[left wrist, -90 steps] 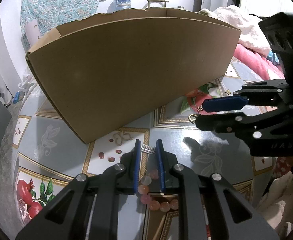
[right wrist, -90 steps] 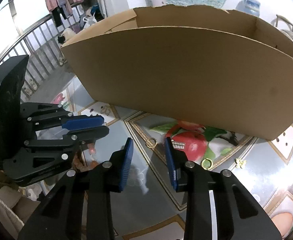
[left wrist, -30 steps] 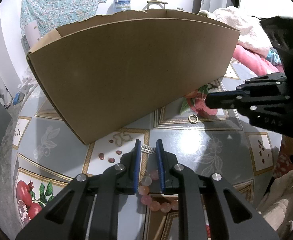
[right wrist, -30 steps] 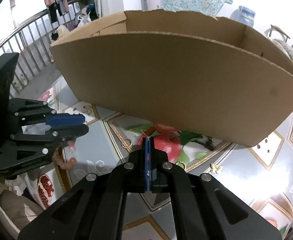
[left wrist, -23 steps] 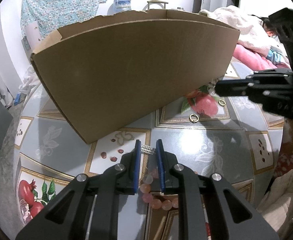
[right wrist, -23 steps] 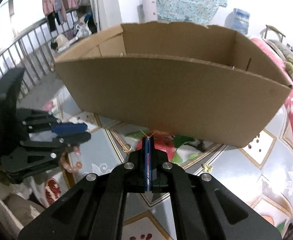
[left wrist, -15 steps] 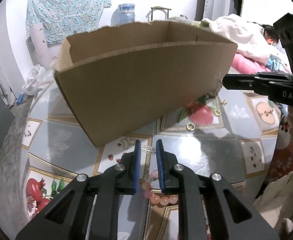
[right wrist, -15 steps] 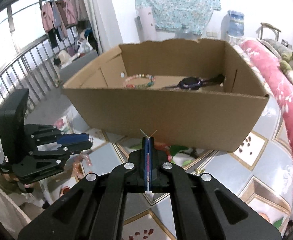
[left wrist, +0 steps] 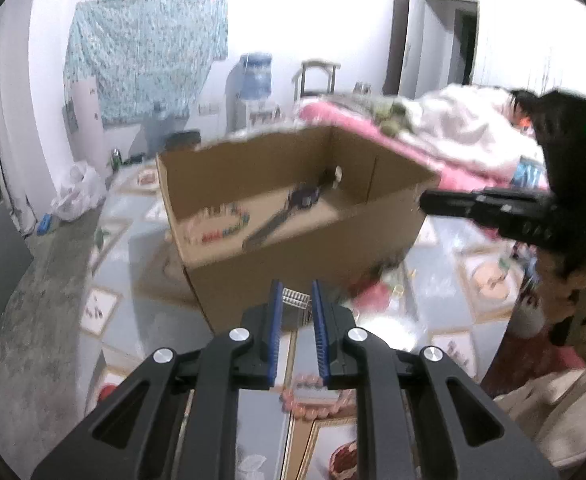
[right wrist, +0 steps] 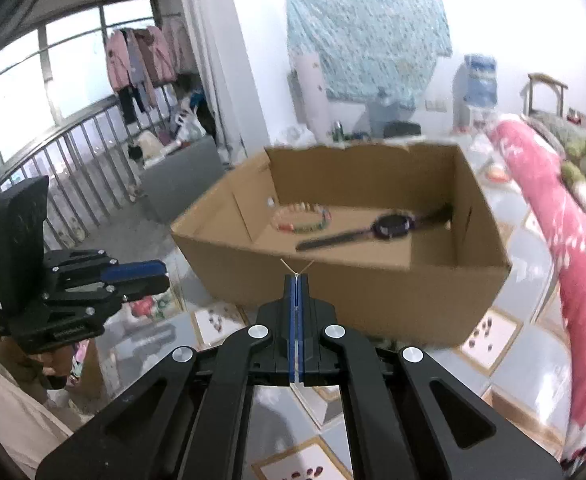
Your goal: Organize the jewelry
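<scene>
An open cardboard box stands on the patterned table. Inside lie a multicoloured bead bracelet and a dark watch. My left gripper is raised in front of the box's near wall, shut on the small silver clasp of a pink bead bracelet that hangs below its fingers. My right gripper is shut on a thin gold piece whose fine wires stick out of the tips, near the box rim. Each gripper shows in the other's view: the right gripper and the left gripper.
The table's fruit-patterned cloth spreads round the box, with a small gold ring on it to the box's right. A pink blanket lies along the right side. A railing and window are at the left.
The right gripper shut on the thin gold piece. Both grippers then rose with their loads, so the inside of the box came into view. The view is blurred now.
</scene>
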Demonstrator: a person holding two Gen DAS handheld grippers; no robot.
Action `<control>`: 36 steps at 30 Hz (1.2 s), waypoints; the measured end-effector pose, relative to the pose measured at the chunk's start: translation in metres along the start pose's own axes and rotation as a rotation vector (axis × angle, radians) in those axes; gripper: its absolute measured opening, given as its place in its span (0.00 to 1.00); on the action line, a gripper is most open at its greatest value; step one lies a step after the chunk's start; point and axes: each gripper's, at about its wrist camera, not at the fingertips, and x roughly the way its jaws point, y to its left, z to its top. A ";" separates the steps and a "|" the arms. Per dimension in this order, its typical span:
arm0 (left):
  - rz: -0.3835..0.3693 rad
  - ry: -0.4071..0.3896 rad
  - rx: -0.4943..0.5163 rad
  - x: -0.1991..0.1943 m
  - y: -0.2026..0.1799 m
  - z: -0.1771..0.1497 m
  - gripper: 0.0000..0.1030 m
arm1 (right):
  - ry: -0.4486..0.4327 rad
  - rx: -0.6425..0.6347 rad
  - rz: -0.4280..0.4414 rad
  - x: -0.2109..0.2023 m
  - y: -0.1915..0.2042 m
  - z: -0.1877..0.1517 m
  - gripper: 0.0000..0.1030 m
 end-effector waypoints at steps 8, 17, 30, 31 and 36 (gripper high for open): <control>-0.057 -0.088 -0.032 0.000 0.016 0.048 0.14 | -0.078 -0.049 0.017 0.008 -0.010 0.038 0.00; -0.065 0.097 -0.140 0.092 0.042 0.074 0.14 | 0.108 0.049 0.027 0.083 -0.053 0.057 0.00; -0.103 0.230 -0.309 0.154 0.064 0.080 0.14 | 0.233 0.160 -0.031 0.118 -0.088 0.051 0.03; -0.107 0.229 -0.312 0.154 0.065 0.080 0.15 | 0.231 0.165 -0.030 0.117 -0.088 0.050 0.04; -0.128 0.202 -0.350 0.148 0.070 0.083 0.25 | 0.201 0.181 -0.035 0.108 -0.093 0.052 0.06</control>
